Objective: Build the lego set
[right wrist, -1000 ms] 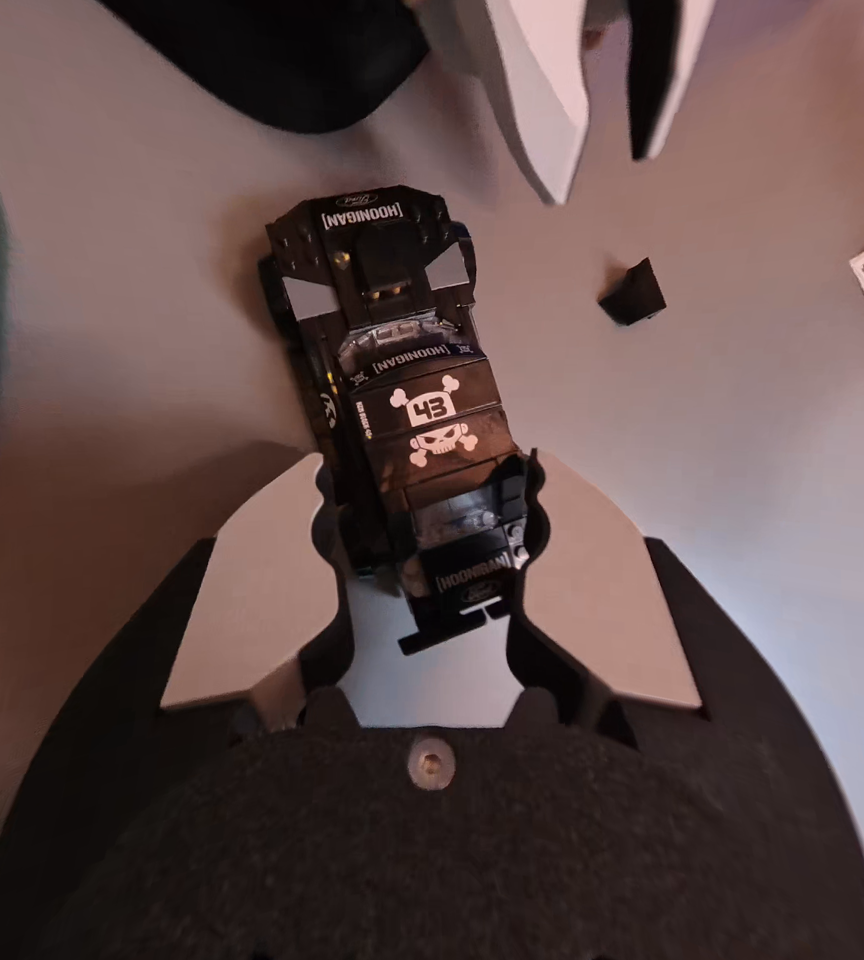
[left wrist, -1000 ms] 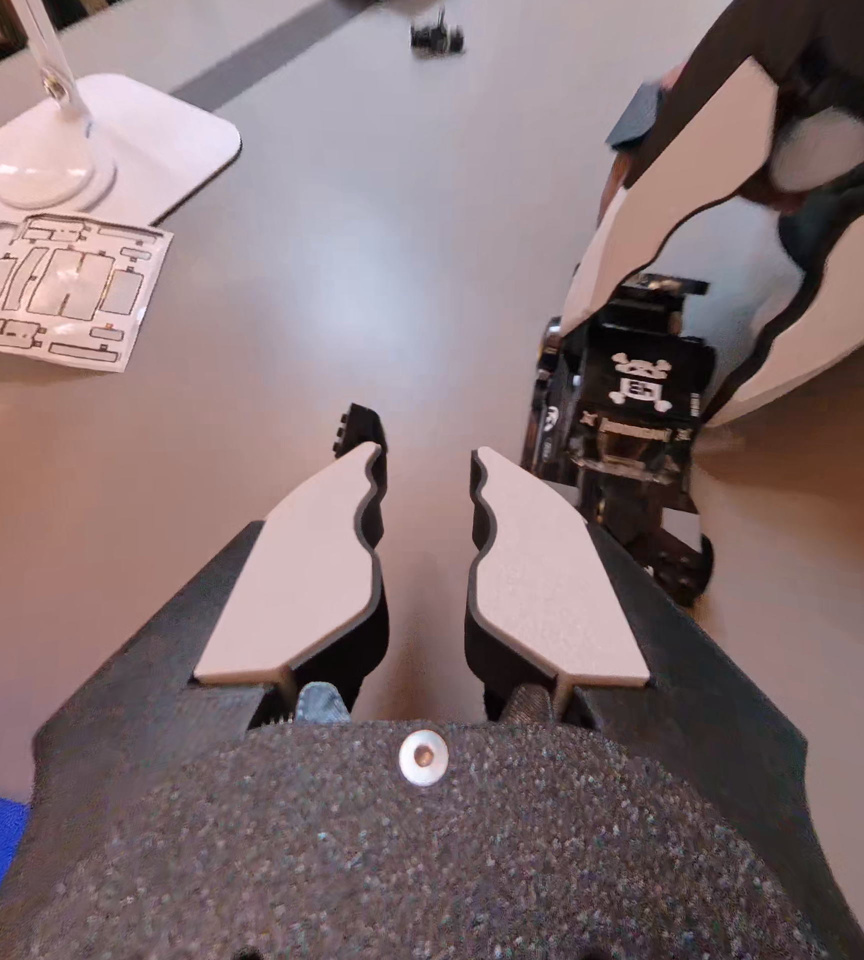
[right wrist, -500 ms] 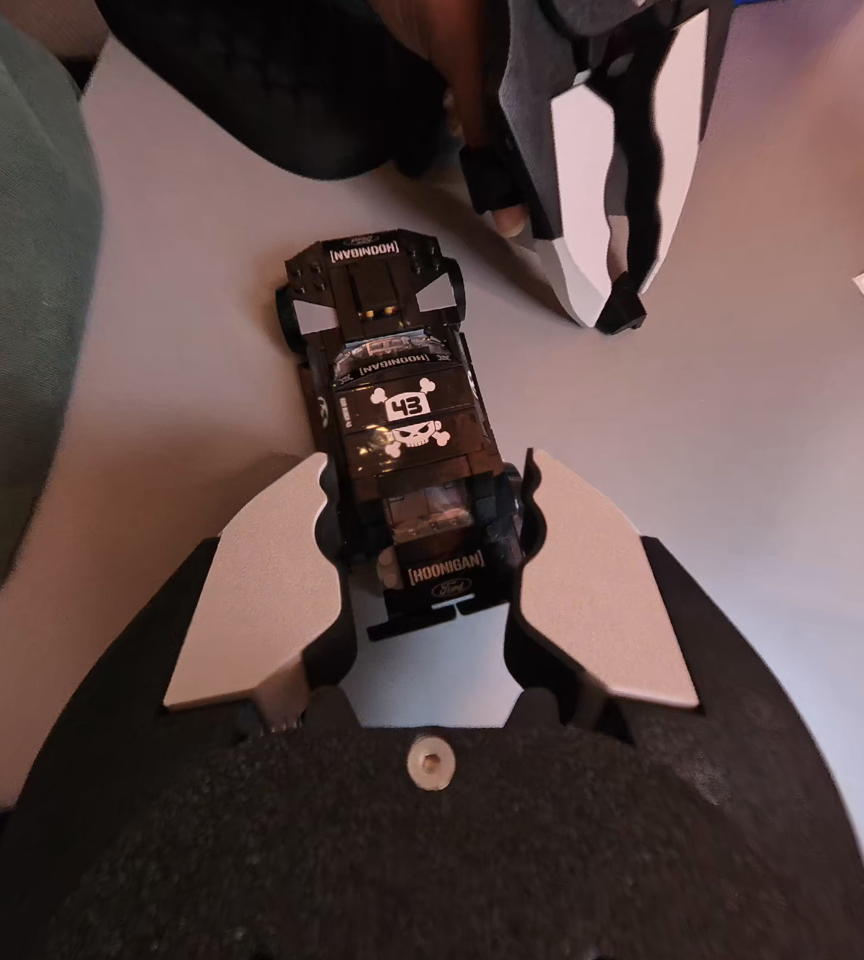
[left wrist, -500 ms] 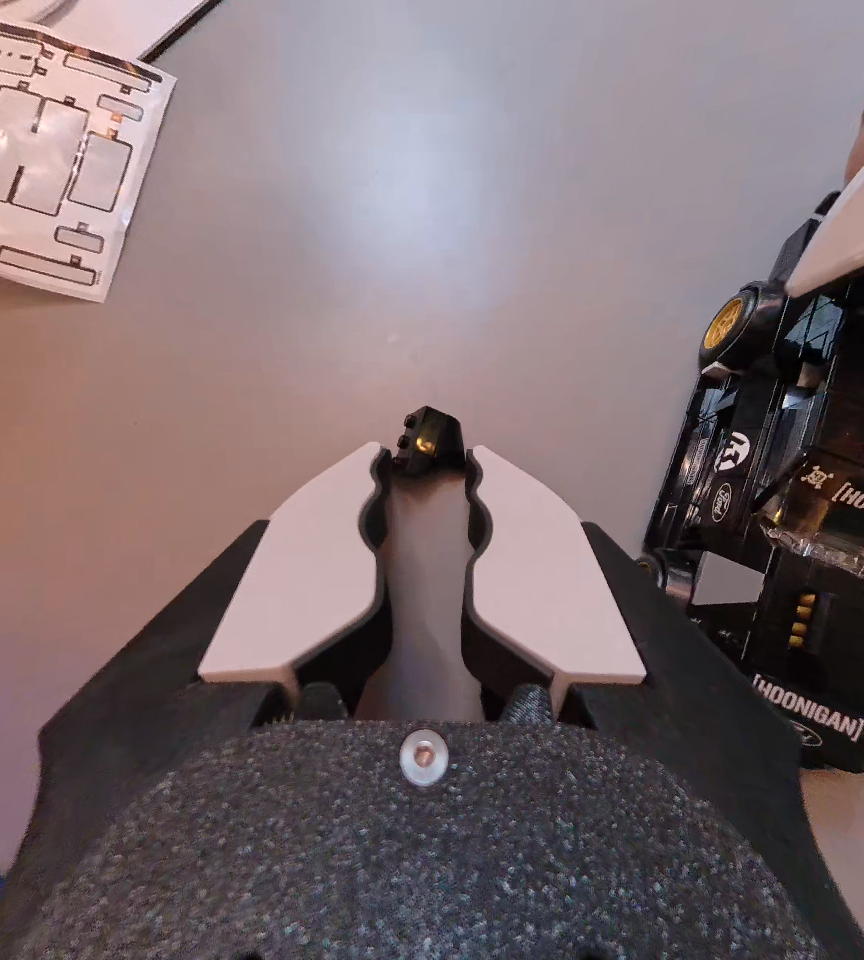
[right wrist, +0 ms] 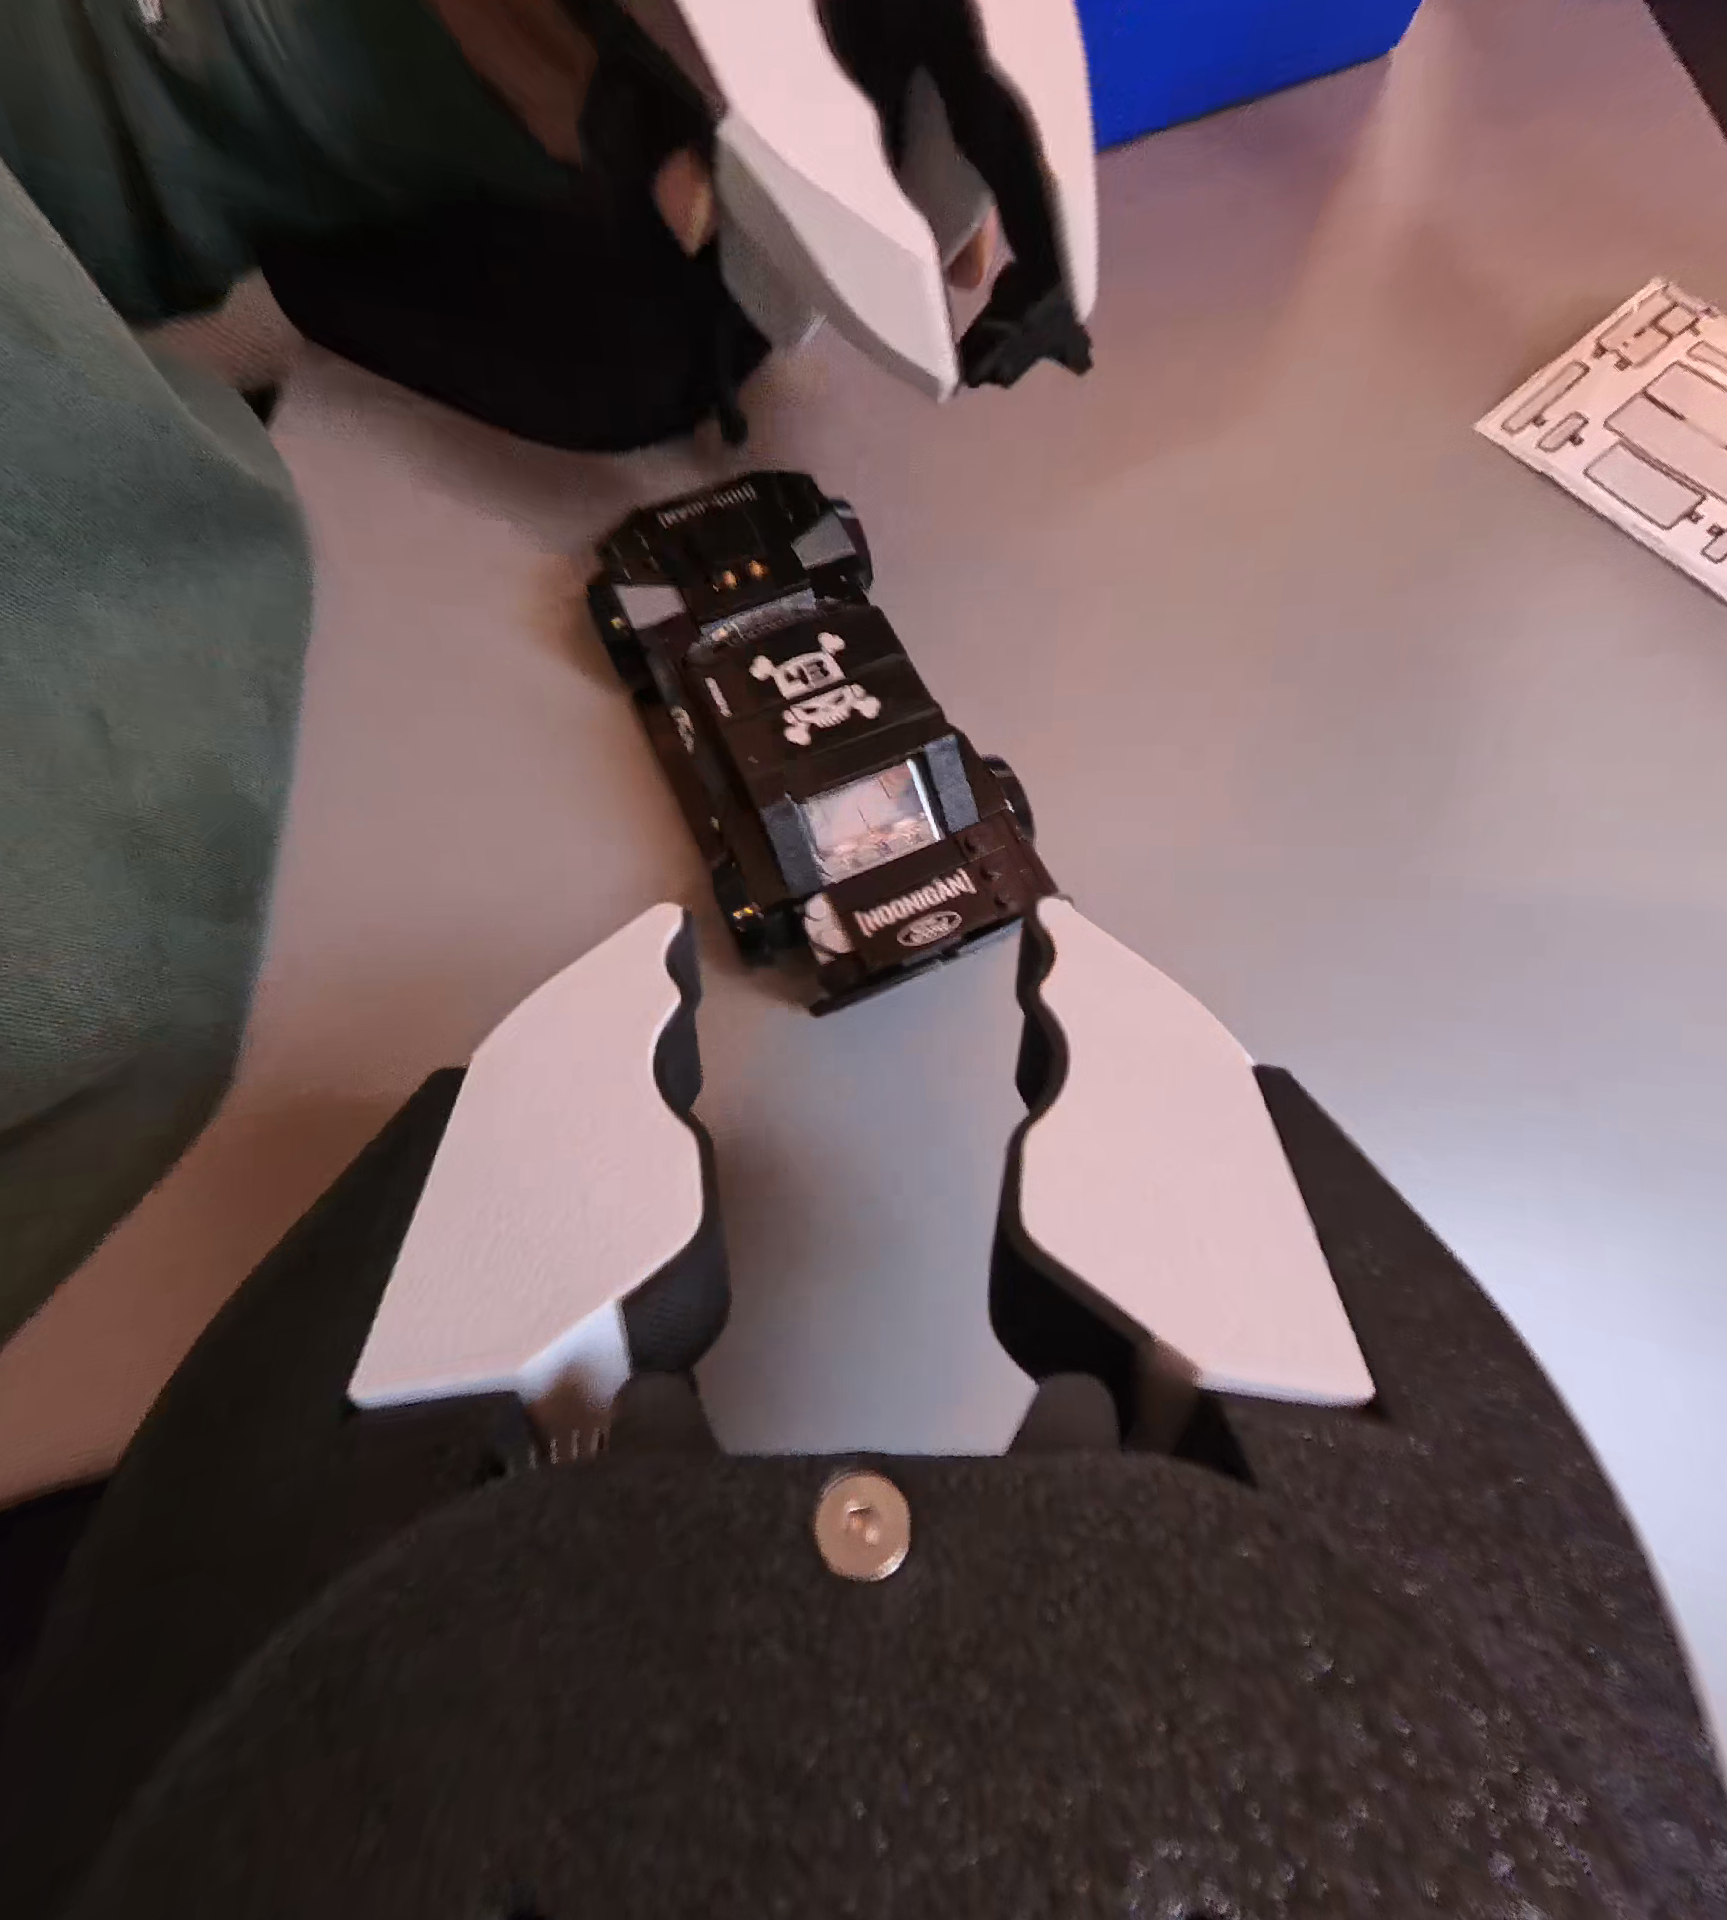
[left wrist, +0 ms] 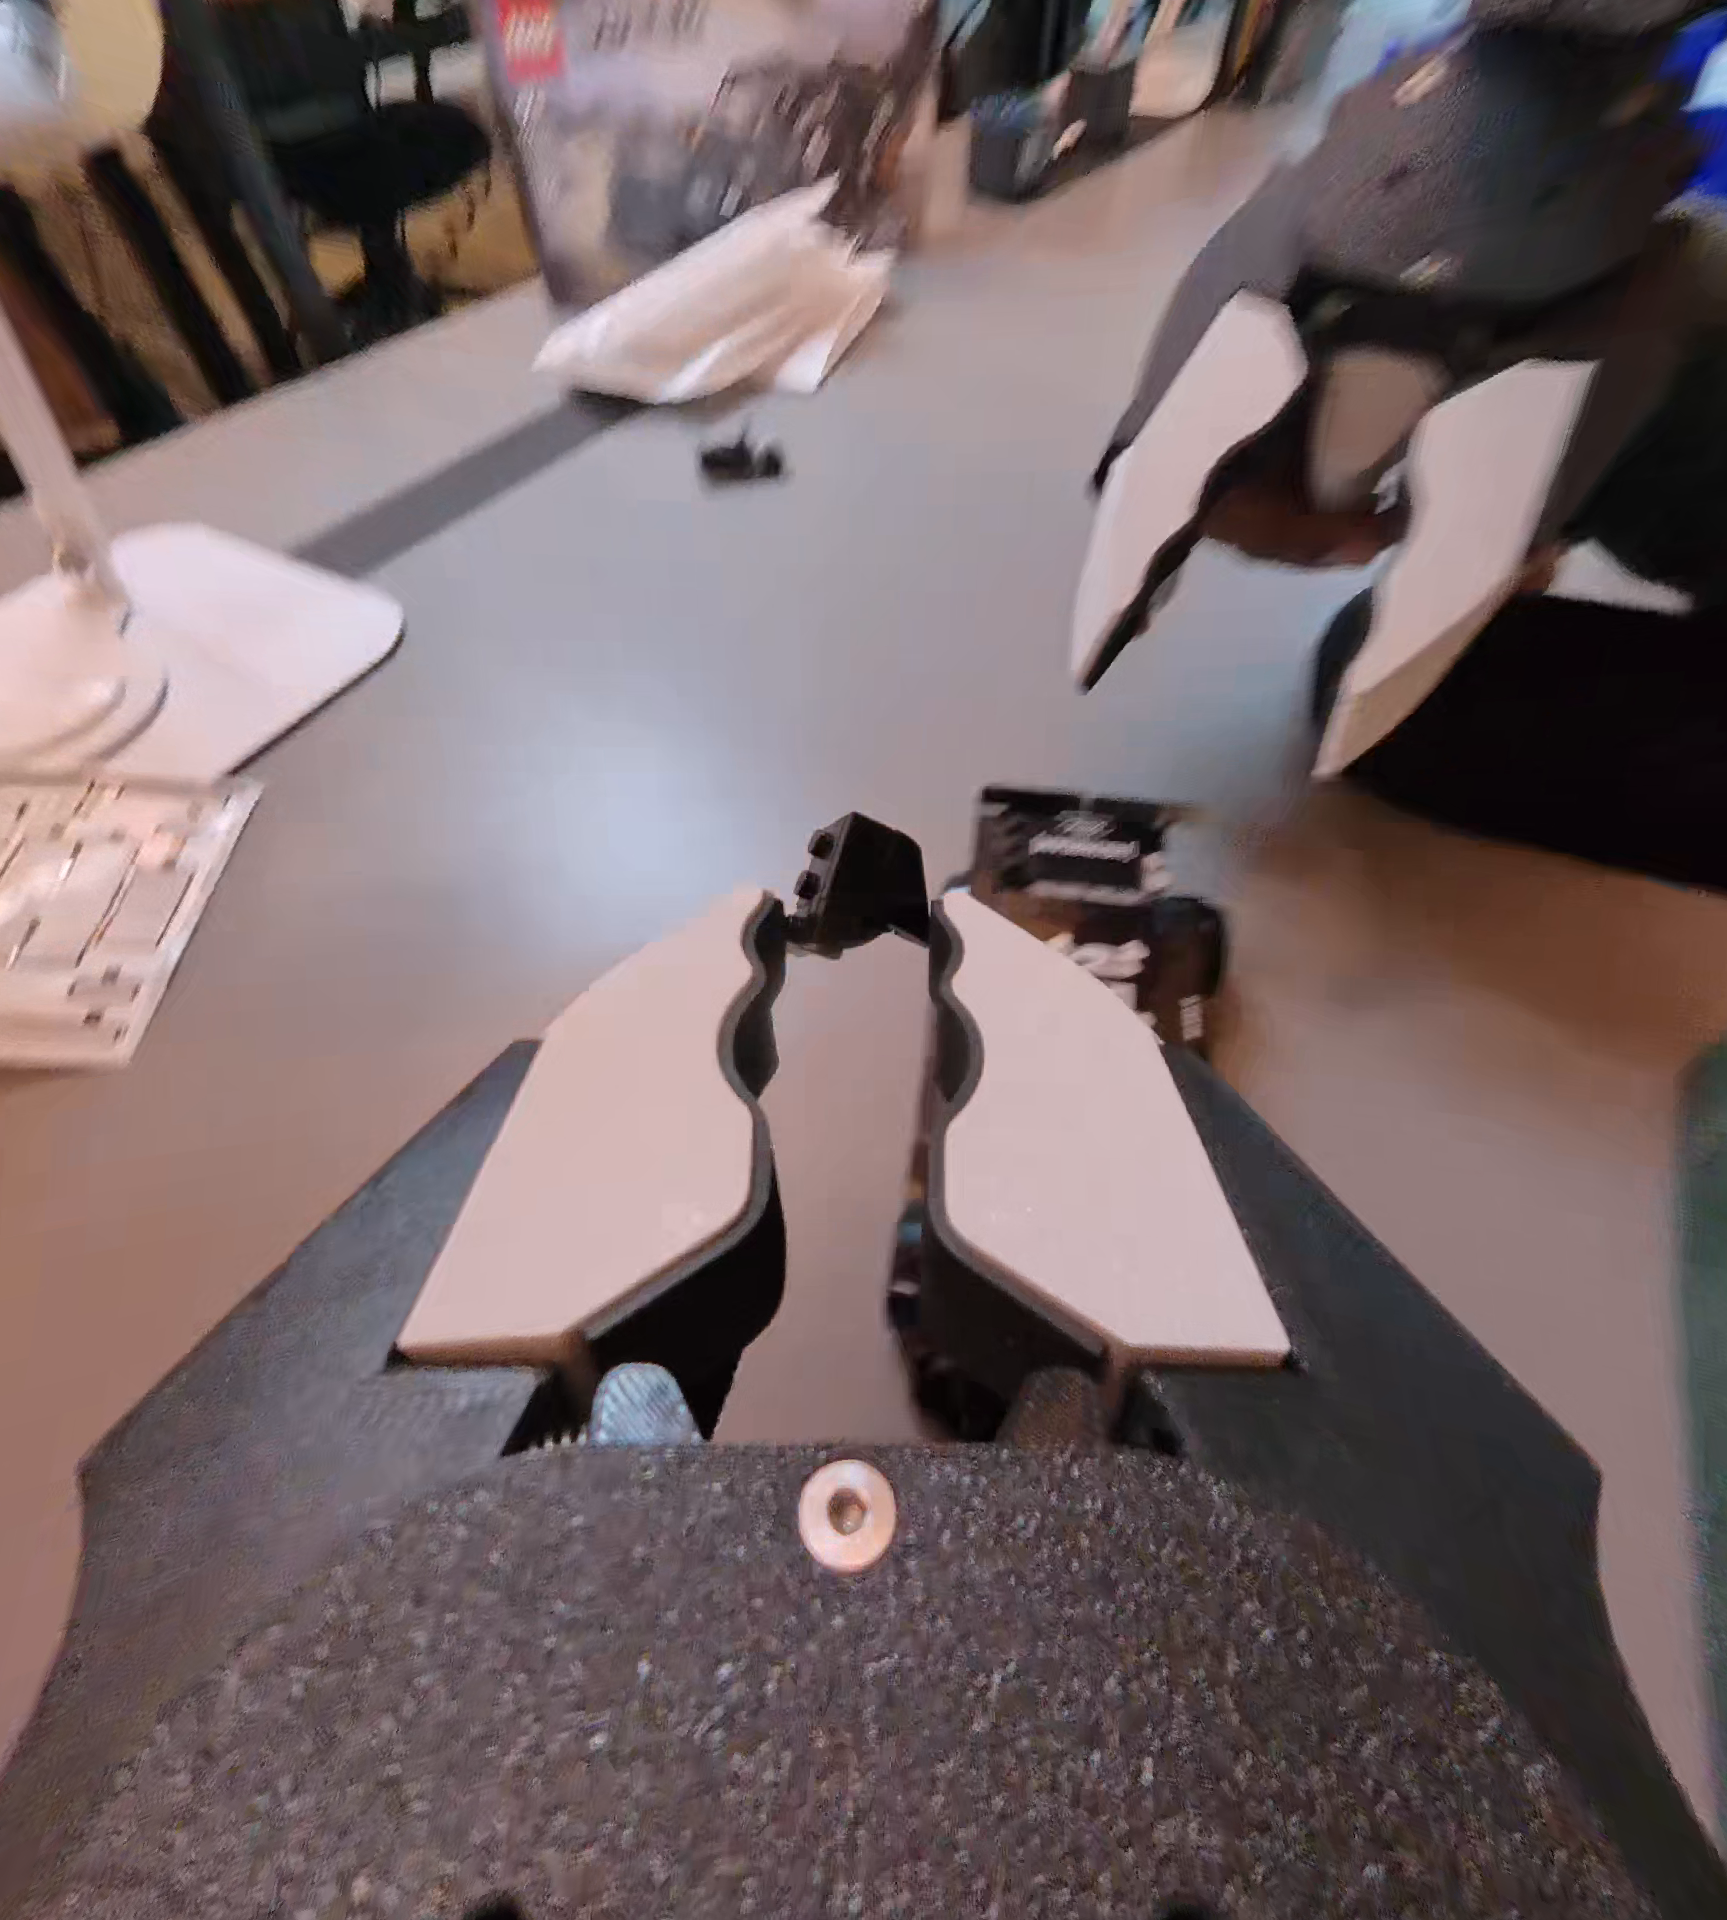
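The left gripper (left wrist: 854, 914) has its jaws clamped on a small black brick (left wrist: 859, 883), held above the desk (left wrist: 630, 665) just beside the front end of the black lego car (right wrist: 797, 727). The right gripper (right wrist: 854, 935) hangs over the car's rear end, jaws apart and empty. The brick looks light, rigid and smooth, so it could twist in a tip-only pinch; squeezing its flat sides is safest. The car should be steadied low on its sides, since pressed-on parts may pop off.

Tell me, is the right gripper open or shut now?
Open. The right gripper has its two white fingers spread apart, with bare grey table between them; the black lego car lies just beyond the tips.
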`<state>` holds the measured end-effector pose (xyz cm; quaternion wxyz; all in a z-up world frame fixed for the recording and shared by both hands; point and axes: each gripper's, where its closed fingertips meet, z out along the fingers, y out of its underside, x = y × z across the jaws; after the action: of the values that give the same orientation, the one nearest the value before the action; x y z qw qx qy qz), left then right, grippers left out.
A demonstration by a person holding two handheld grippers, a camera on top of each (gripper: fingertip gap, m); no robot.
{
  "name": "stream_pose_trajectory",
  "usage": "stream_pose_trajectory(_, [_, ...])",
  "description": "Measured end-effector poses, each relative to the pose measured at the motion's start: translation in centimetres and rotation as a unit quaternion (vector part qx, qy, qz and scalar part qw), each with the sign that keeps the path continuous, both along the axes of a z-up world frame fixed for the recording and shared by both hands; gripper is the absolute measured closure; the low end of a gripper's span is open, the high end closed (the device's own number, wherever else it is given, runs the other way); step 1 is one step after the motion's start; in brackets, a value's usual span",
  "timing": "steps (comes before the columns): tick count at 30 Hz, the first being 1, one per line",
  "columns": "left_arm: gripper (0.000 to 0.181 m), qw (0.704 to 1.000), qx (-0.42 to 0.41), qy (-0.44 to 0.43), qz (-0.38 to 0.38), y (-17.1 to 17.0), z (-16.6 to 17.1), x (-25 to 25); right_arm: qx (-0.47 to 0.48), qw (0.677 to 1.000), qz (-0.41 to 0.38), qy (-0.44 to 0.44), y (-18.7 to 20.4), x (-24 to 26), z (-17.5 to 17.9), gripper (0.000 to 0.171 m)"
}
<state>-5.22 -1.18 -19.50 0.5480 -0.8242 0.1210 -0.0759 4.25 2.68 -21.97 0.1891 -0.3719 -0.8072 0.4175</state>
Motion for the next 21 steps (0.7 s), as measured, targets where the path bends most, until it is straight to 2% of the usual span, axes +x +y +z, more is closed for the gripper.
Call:
stream_pose_trajectory(2, [0.155,0.999,0.033,0.022,-0.014,-0.3,1.0,2.2,-0.022,1.000,0.006,0.018,-1.0,0.4,0.7,0.121])
stream_pose_trajectory(6, [0.155,0.992,0.042,0.116,-0.019,0.0,0.6,5.9,-0.068,0.997,-0.012,0.039,-1.6,0.3,2.0,0.132])
stream_pose_trajectory(12, [0.155,0.973,0.041,0.225,-0.003,1.4,-0.7,8.8,-0.224,0.973,-0.044,-0.025,-2.1,0.1,3.5,0.142])
stream_pose_trajectory(17, [0.155,0.959,0.032,0.281,0.003,2.4,-1.5,10.0,-0.194,0.979,-0.054,-0.039,-2.1,0.4,2.2,0.146])
stream_pose_trajectory(21, [0.158,0.960,0.026,0.280,-0.001,2.8,-1.8,10.7,-0.191,0.979,-0.055,-0.045,-1.4,0.5,1.6,0.155])
